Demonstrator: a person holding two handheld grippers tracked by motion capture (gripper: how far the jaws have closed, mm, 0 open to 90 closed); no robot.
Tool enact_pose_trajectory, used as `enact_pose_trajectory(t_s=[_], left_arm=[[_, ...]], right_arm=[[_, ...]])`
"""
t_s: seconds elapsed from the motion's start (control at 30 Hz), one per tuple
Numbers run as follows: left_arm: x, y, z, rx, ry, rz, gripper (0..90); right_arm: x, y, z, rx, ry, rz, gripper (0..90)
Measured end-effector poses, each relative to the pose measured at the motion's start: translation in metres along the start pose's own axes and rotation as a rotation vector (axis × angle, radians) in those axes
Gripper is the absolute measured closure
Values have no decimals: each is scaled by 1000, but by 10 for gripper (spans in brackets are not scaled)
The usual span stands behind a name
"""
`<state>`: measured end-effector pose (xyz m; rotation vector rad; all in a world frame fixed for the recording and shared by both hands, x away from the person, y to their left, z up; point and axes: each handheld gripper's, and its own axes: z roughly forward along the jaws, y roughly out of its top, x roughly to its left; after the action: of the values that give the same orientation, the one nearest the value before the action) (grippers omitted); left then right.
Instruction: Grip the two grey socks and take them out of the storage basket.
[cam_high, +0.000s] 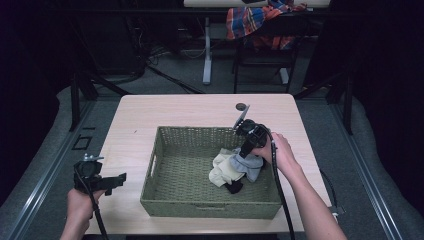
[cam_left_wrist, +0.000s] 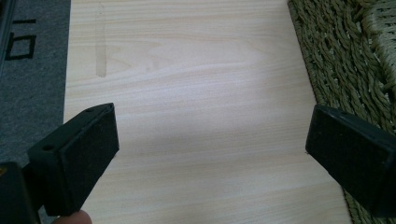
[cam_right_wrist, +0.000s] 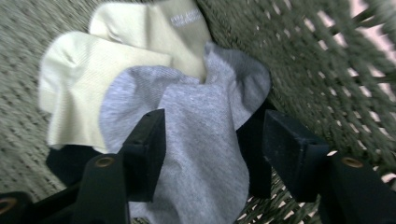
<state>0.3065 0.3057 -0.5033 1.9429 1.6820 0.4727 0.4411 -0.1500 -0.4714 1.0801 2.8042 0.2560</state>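
Socks lie heaped in the right half of the woven basket (cam_high: 165, 200), which sits mid-table on the pale wooden table (cam_high: 140, 110): a grey sock (cam_right_wrist: 201, 140) on top, a cream sock (cam_right_wrist: 79, 84) beside and partly under it, and a black one (cam_high: 233, 187) at the pile's near edge.

The right hand (cam_high: 277, 152) reaches over the basket's right wall, forearm coming up from the near right corner of the table, and tips the right gripper (cam_high: 246, 150) steeply down into the pile. In the right gripper view its jaws stand partly spread with a fold of the grey sock lying between them; the sock touches the left jaw, while a gap shows before the right jaw, so no pinch is made. The basket's right wall rises close beside that right jaw, leaving little room on that side; the basket floor to the left of the pile is bare.

The left hand (cam_high: 80, 205) holds the left gripper (cam_high: 117, 180) just left of the basket, near the table's front left corner, pointing toward the basket. Its jaws are spread wide over bare tabletop, holding nothing, with the basket's outer wall just beyond the right jaw.
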Motion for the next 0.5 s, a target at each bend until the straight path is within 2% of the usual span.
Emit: enact_pose_trajectory(t_s=[0.03, 0.07, 0.17, 0.23, 0.3, 0.33, 0.4, 0.5], left_arm=[[0, 0, 0, 7, -3, 3, 27], [0, 0, 0, 4, 1, 5, 27], [-1, 0, 0, 1, 3, 6, 27], [0, 0, 0, 1, 5, 3, 27], [0, 0, -1, -1, 6, 2, 28], [0, 0, 0, 2, 5, 4, 28], [0, 0, 0, 5, 4, 6, 28], [0, 0, 0, 2, 5, 6, 28]], right_arm=[[0, 0, 2, 6, -5, 6, 417], [0, 2, 6, 36, -12, 3, 439], [0, 1, 11, 34, -1, 10, 491], [-1, 2, 15, 57, -5, 12, 583], [-1, 2, 16, 58, -3, 19, 613], [-2, 1, 16, 63, -3, 19, 706], [-3, 0, 15, 45, -12, 35, 797], [-4, -2, 13, 39, -6, 35, 847]])
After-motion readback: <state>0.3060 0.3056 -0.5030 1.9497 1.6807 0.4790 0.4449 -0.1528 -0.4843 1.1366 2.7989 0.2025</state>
